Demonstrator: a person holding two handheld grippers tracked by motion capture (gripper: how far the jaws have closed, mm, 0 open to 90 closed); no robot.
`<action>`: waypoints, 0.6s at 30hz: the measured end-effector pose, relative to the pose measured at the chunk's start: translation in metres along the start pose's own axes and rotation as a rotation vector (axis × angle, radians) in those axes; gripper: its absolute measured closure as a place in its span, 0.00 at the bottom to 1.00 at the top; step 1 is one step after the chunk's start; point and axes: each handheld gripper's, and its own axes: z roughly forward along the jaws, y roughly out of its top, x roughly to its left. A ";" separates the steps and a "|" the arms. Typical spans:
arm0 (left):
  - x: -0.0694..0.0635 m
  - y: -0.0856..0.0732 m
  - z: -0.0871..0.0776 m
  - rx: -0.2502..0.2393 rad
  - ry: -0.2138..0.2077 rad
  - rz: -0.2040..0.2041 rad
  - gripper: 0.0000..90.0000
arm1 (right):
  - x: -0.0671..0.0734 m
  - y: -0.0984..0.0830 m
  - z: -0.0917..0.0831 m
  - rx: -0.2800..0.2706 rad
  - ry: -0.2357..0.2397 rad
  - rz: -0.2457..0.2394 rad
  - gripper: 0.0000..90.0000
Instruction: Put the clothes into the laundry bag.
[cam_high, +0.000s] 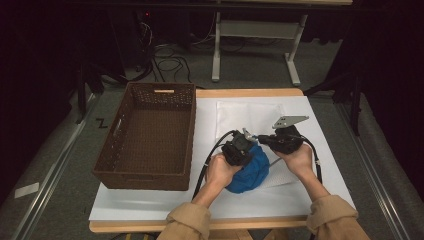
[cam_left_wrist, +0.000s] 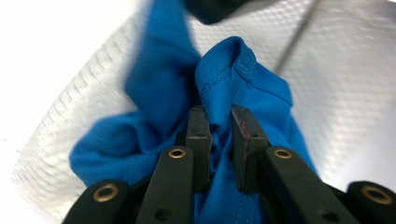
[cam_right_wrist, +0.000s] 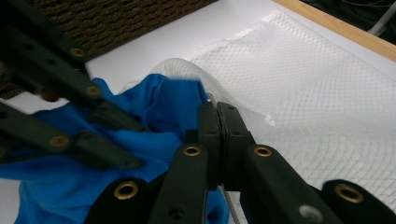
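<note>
A person sits at a table with a black gripper in each hand. A blue cloth (cam_high: 251, 172) lies bunched up on the white table cover (cam_high: 150, 205), near the person's edge, with part of it on a white mesh bag (cam_high: 247, 115). The left gripper (cam_left_wrist: 219, 122) has a fold of the blue cloth between its jaws, and the pads press on the fold from both sides. The right gripper (cam_right_wrist: 218, 122) has its jaws squeezed tight together, right where the cloth meets the edge of the bag; I cannot tell what they pinch. The two grippers are close together over the cloth. A brown basket (cam_high: 148, 135) stands on the left side of the table, apart from the cloth.
</note>
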 end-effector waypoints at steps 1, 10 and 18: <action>0.003 0.000 0.004 0.001 0.014 -0.015 0.85 | 0.000 0.000 -0.001 0.009 0.002 -0.004 1.00; 0.002 -0.002 -0.005 -0.009 0.058 -0.007 0.60 | 0.000 -0.001 0.001 0.008 0.001 -0.010 1.00; -0.001 -0.005 -0.026 -0.046 0.079 0.020 0.47 | -0.001 -0.001 0.000 0.007 0.001 -0.005 1.00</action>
